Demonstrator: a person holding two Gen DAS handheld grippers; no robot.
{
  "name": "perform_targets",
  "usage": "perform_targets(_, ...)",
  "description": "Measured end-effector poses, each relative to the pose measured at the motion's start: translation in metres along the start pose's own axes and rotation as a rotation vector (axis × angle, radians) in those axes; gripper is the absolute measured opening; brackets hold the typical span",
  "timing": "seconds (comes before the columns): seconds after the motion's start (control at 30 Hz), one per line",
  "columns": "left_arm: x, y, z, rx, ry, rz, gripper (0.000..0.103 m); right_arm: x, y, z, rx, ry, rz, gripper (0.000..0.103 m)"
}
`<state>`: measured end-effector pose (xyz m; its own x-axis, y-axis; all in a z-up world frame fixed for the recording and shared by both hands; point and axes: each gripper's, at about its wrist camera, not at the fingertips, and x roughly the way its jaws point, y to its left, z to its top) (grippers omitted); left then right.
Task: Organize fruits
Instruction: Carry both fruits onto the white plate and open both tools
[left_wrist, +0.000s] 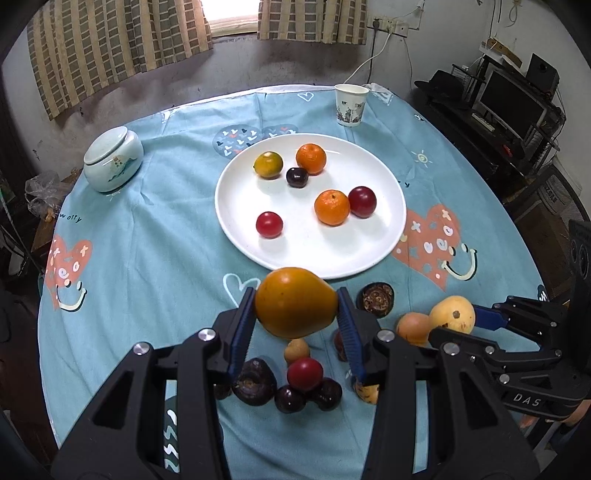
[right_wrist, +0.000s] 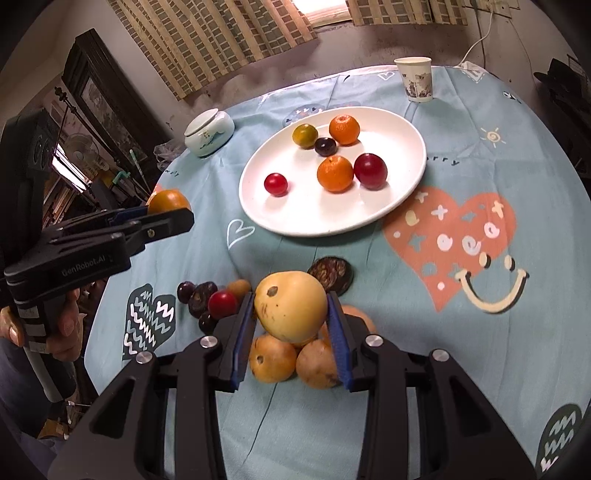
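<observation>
The left gripper (left_wrist: 296, 314) is pinching a deep orange pear-shaped fruit (left_wrist: 295, 302) above the blue tablecloth (left_wrist: 147, 240), near the white round plate (left_wrist: 310, 254). The right gripper (right_wrist: 291, 317) is clamping a pale yellow mango-like fruit (right_wrist: 290, 310) over the loose fruit pile (right_wrist: 295, 363).

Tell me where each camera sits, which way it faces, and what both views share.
Left wrist: sits behind the left hand-held gripper, facing across the table at the orange fruit it grips; the right hand-held gripper shows beside it.
Right wrist: sits behind the right hand-held gripper, facing the yellow fruit it grips; the left gripper and a hand show.
Shared: white plate, paper cup, lidded jar.
</observation>
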<state>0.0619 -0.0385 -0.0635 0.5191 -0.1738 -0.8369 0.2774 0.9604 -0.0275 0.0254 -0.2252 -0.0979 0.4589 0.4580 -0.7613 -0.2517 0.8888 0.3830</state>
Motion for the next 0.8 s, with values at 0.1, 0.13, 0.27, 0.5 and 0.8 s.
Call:
perform_targets(0.1, 0.006, -0.001, 0.005, 0.002, 0.003, -0.002, 0.044, 0.002, -0.004, 0.008, 0.000, -0.005, -0.003, 0.038)
perform_targets(0.13, 0.007, -0.001, 0.006, 0.002, 0.004, -0.003, 0.044, 0.002, -0.006, 0.011, -0.001, -0.006, -0.003, 0.038)
perform_targets(0.27, 0.012, -0.001, 0.012, 0.001, 0.005, -0.006, 0.044, 0.004, -0.008, 0.017, -0.003, -0.008, -0.004, 0.038)
perform_targets(0.5, 0.014, 0.000, 0.013, -0.001, 0.008, -0.005, 0.044, 0.007, -0.008, 0.021, -0.011, -0.003, -0.002, 0.038)
perform_targets(0.8, 0.014, -0.001, 0.013, 0.003, 0.001, -0.006, 0.044, 0.005, -0.004, 0.022, -0.021, -0.005, 0.001, 0.038)
